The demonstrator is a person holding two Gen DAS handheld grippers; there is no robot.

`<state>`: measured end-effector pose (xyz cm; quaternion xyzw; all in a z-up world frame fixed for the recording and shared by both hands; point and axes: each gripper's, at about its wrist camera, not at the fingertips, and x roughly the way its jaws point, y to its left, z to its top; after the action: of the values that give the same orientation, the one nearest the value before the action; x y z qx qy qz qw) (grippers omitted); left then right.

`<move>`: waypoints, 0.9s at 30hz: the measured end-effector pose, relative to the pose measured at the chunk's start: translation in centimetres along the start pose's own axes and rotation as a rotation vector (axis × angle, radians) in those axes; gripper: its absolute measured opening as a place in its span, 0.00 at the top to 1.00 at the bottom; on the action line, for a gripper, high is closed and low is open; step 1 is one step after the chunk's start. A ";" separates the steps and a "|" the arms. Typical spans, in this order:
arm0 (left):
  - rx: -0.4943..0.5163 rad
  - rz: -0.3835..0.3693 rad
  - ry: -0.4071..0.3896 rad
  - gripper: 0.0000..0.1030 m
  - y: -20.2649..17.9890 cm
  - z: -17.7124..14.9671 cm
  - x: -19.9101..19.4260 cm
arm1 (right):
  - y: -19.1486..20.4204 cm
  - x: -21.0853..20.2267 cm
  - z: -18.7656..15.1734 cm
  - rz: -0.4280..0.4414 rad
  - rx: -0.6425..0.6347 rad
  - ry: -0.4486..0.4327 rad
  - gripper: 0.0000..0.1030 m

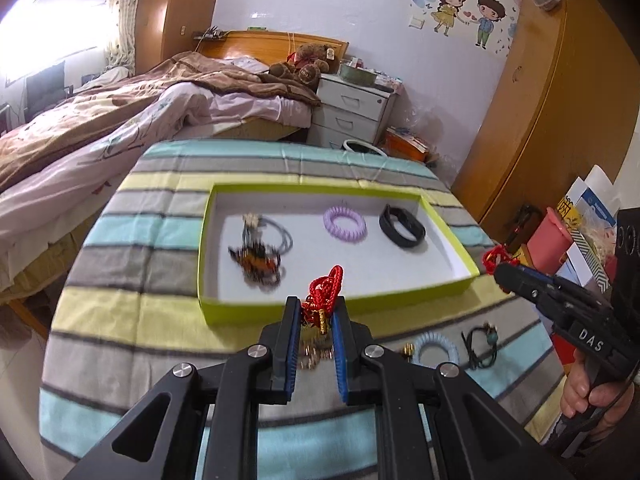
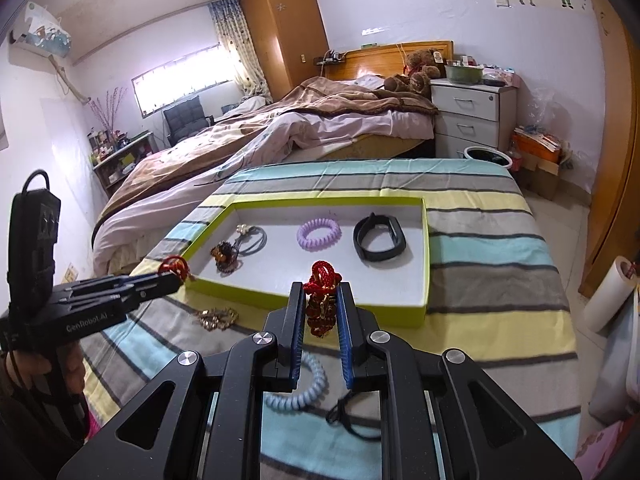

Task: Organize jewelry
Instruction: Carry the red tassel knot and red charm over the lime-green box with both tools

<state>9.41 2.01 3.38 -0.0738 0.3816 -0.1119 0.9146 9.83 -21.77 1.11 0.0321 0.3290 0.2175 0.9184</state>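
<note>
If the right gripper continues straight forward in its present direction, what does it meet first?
Probably the near wall of the green tray, just ahead of the right gripper, which is shut on a red-corded charm. Depth is unclear.

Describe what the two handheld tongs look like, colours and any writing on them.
Both are matte black angular frames with silver round pivot bolts and ribbed blue pads on the fingers. The right tongs carry white "DAS" lettering on the side; the left tongs read "GenRobot.AI", with a black box and looped cable behind.

Bright window (image 2: 188, 80), unmade bed (image 2: 280, 128), white nightstand (image 2: 472, 116), wooden wardrobe (image 2: 284, 28).
</note>
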 end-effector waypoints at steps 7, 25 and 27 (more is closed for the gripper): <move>-0.019 -0.015 0.020 0.85 0.6 3.1 2.3 | -0.2 2.4 1.6 -0.001 0.014 0.031 0.85; -0.029 -0.011 0.135 0.85 1.7 7.6 11.6 | -1.1 8.9 3.1 -0.015 0.009 0.161 0.85; -0.033 -0.011 0.144 0.85 1.8 7.6 12.2 | -1.2 9.3 3.0 -0.015 0.011 0.171 0.85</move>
<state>23.46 0.93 0.01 -0.0827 0.4478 -0.1158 0.8828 18.54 -18.68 -2.23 0.0158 0.4077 0.2106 0.8884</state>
